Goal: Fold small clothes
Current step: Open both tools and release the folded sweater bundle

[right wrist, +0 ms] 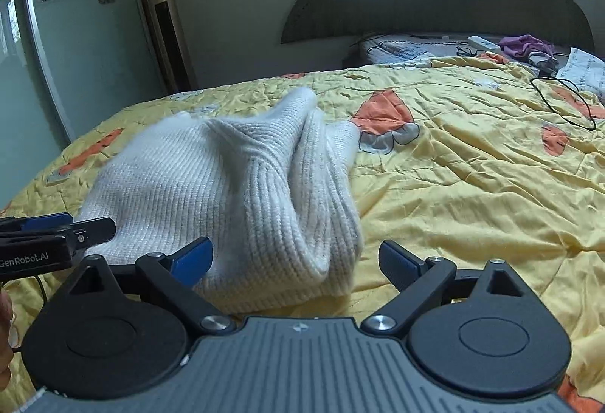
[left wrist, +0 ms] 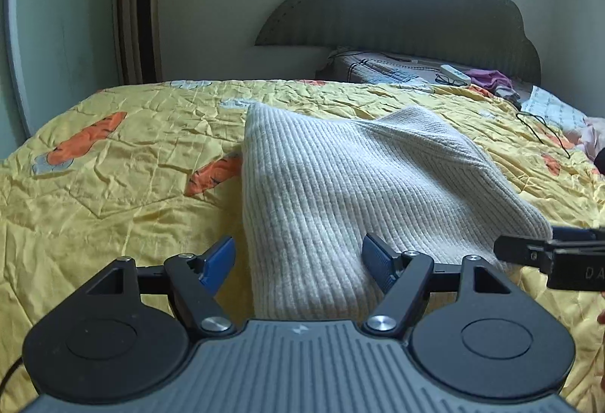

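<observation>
- Bed (left wrist: pixel 113 194): covered by a yellow quilt with orange patches, it carried the work; a dark headboard (left wrist: pixel 416 8) stood at its far edge, with glasses, a remote and a purple cloth on the bedding before it.
- Sweater (left wrist: pixel 340 186): a white ribbed knit, it lay bunched and partly doubled over near the bed's near edge, with one rounded fold (right wrist: pixel 310 231) raised toward the right side.
- Left gripper (left wrist: pixel 298 262): jaws stood apart, with no pad pressing on cloth; the sweater's near hem lay between and just ahead of the blue pads.
- Right gripper (right wrist: pixel 295 262): jaws stood wide apart and clamped on nothing; the thick fold sat between the pads, its near edge just in front of them.
- Step in hand, as judged: taking fresh hold of the near hem at two points. It would go best if each gripper closed on one layer's edge only, well apart along the hem, and the cloth were drawn flat before folding, since the bunched ridge could otherwise be creased in.
</observation>
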`<state>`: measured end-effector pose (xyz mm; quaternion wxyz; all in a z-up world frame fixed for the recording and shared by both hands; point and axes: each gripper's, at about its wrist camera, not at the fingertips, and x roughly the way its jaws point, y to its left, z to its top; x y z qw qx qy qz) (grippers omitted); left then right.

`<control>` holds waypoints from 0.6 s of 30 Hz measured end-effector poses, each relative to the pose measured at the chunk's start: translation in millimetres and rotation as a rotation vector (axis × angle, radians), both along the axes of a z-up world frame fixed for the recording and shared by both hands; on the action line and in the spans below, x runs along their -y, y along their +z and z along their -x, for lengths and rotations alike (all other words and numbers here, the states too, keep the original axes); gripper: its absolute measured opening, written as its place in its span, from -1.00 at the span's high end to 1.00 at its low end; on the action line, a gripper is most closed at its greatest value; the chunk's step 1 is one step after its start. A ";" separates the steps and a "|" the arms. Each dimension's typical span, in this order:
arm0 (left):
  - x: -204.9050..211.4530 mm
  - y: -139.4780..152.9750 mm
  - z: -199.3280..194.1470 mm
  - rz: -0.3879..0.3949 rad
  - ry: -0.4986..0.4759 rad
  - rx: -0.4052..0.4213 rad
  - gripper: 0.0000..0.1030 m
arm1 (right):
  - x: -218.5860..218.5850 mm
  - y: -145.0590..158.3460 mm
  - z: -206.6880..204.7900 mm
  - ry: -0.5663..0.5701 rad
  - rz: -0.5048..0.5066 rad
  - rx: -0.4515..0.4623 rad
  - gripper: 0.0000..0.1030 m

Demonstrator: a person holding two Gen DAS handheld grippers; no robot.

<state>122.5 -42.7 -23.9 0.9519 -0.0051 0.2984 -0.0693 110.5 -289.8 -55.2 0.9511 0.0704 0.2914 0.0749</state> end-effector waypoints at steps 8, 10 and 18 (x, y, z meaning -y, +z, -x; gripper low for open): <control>2.9 -1.5 19.2 -0.009 0.032 0.020 -0.43 | -10.4 -8.2 18.0 0.033 -0.020 -0.041 -0.90; 2.5 -1.3 22.0 -0.003 0.036 0.018 -0.43 | -12.4 -8.1 22.4 0.040 -0.022 -0.042 -0.90; 0.5 -2.8 34.1 0.009 0.046 0.011 -0.43 | -20.6 -9.0 35.8 0.066 -0.017 -0.052 -0.94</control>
